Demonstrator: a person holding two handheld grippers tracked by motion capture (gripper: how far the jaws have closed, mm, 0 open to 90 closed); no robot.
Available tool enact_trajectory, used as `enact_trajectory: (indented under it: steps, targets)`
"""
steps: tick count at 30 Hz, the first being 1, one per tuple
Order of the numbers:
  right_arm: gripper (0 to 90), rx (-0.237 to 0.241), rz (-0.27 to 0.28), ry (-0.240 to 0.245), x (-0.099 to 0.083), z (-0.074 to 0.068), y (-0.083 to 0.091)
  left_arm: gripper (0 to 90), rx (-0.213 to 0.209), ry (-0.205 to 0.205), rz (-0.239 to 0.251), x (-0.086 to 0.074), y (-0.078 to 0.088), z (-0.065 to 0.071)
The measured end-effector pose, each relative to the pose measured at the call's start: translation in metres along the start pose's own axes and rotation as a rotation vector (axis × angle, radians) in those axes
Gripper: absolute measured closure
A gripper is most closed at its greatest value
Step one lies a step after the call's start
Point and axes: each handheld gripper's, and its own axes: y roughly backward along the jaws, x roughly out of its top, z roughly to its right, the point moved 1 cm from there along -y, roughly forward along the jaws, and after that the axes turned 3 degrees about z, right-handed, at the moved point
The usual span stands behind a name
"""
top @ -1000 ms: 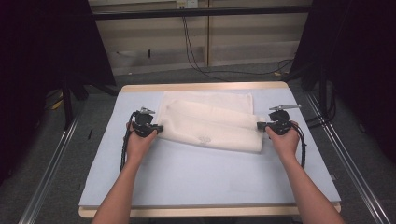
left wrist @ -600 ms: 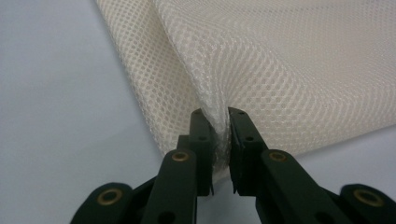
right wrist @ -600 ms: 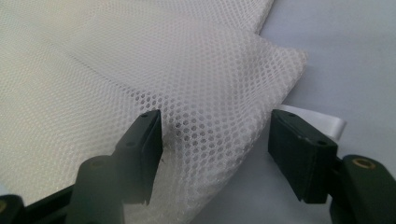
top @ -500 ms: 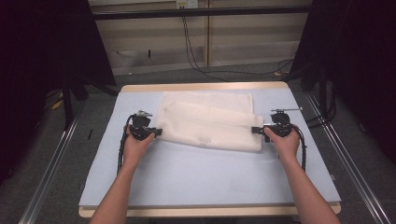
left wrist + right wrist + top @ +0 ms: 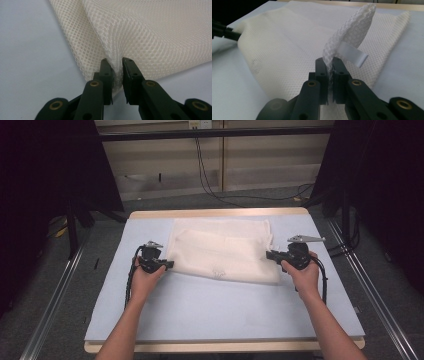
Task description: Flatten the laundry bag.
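mesh cloth [image 5: 223, 250] flatter now, far edge folded under

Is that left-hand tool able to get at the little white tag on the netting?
Probably not as things stand: the left tongs are shut on the mesh cloth at its opposite edge, and the white tag sits beside the right tongs.

Mesh cloth [image 5: 225, 251] on table [image 5: 215, 315], between tools.

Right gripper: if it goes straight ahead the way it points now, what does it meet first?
The right gripper is already shut on an edge of the mesh cloth. Straight ahead lies more of that cloth, spread across the table. Farther along, probably, is the left gripper at the opposite edge; depth is unclear.
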Motion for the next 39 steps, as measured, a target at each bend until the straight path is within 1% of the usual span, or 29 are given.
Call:
enact_trajectory:
  steps: [1,3,4,5,7,9,10,11,12,13,15,16,17,19,22,23,25,26,27,28,29,31,32,33,34,35,37,38,39]
  targets:
    - [84.7,0.015,0.003,0.027,-0.001,-0.004,0.002,78.5,0.000,0.000,0.000,0.000,0.000,0.000]
    - [84.8,0.042,0.016,0.060,-0.003,-0.011,0.004,78.3,0.008,0.002,-0.001,0.000,0.000,0.001]
    - [84.8,0.042,0.016,0.060,-0.003,-0.011,0.004,78.2,0.008,0.002,-0.001,0.000,0.000,0.001]
    - [84.8,0.063,0.015,0.081,-0.006,-0.018,0.006,78.1,0.010,0.004,0.000,0.000,-0.001,0.002]
    - [84.7,0.079,0.015,0.109,-0.009,-0.023,0.007,78.1,0.016,-0.021,-0.019,0.000,0.000,0.002]
    - [84.7,0.098,0.013,0.114,-0.011,-0.027,0.008,77.3,0.015,-0.015,-0.023,0.000,0.000,0.003]
    - [84.7,0.098,0.013,0.114,-0.011,-0.027,0.008,76.6,0.015,-0.015,-0.023,0.000,0.000,0.003]
    - [84.7,0.114,0.015,0.114,-0.012,-0.028,0.009,76.6,0.022,-0.015,-0.021,-0.001,-0.001,0.003]
    - [84.7,0.136,0.015,0.110,-0.015,-0.029,0.009,76.3,0.024,-0.001,-0.007,-0.001,-0.001,0.004]
    - [84.7,0.158,0.006,0.109,-0.020,-0.031,0.010,76.2,0.023,-0.012,-0.016,-0.001,-0.001,0.003]
    - [84.7,0.169,0.008,0.101,-0.024,-0.031,0.012,76.0,0.020,-0.012,-0.023,-0.001,-0.001,0.003]
    - [84.7,0.173,0.000,0.102,-0.026,-0.032,0.013,75.8,0.016,-0.010,-0.021,-0.001,-0.001,0.003]
    - [84.7,0.176,-0.003,0.107,-0.028,-0.033,0.014,75.6,0.018,-0.009,-0.022,-0.001,-0.001,0.003]
    - [84.6,0.189,-0.017,0.146,-0.031,-0.038,0.015,74.6,0.018,-0.008,-0.021,-0.001,-0.001,0.003]
    - [84.5,0.190,-0.027,0.160,-0.036,-0.043,0.016,71.8,0.016,-0.005,-0.021,-0.001,-0.001,0.002]
    - [84.4,0.196,-0.032,0.167,-0.038,-0.045,0.017,71.4,0.021,0.011,-0.009,-0.001,-0.002,0.003]
    - [84.3,0.198,-0.036,0.173,-0.044,-0.047,0.021,68.0,0.015,0.011,-0.011,-0.001,-0.001,0.002]
    - [84.3,0.198,-0.036,0.173,-0.044,-0.047,0.021,68.0,0.017,0.017,-0.008,-0.001,0.000,0.002]
    - [84.2,0.201,-0.037,0.170,-0.046,-0.047,0.024,62.5,0.016,0.012,-0.017,0.000,0.002,0.000]
    - [84.2,0.201,-0.037,0.170,-0.046,-0.047,0.024,60.6,0.016,0.012,-0.017,0.000,0.002,0.000]
    - [84.3,0.201,-0.046,0.161,-0.050,-0.047,0.026,56.2,0.015,0.024,-0.004,0.001,0.004,-0.002]
    - [84.3,0.204,-0.057,0.156,-0.054,-0.046,0.027,50.1,0.035,0.045,0.031,0.002,0.007,-0.003]
    - [84.3,0.204,-0.057,0.156,-0.054,-0.046,0.027,47.7,0.035,0.045,0.031,0.002,0.007,-0.003]
    - [84.3,0.206,-0.061,0.150,-0.056,-0.046,0.026,47.7,0.030,0.044,0.031,0.003,0.009,-0.004]
    - [84.3,0.210,-0.076,0.151,-0.059,-0.047,0.026,41.7,0.028,0.052,0.038,0.003,0.011,-0.004]
    - [84.3,0.210,-0.076,0.151,-0.059,-0.047,0.026,41.7,0.023,0.070,0.059,0.004,0.011,-0.003]
    - [84.3,0.211,-0.083,0.149,-0.062,-0.047,0.026,38.1,0.020,0.071,0.066,0.005,0.014,-0.001]
    - [84.3,0.211,-0.086,0.147,-0.063,-0.047,0.026,38.1,0.004,0.061,0.058,0.007,0.015,0.000]
    - [84.3,0.215,-0.091,0.144,-0.065,-0.047,0.026,35.9,0.001,0.065,0.069,0.009,0.016,0.002]
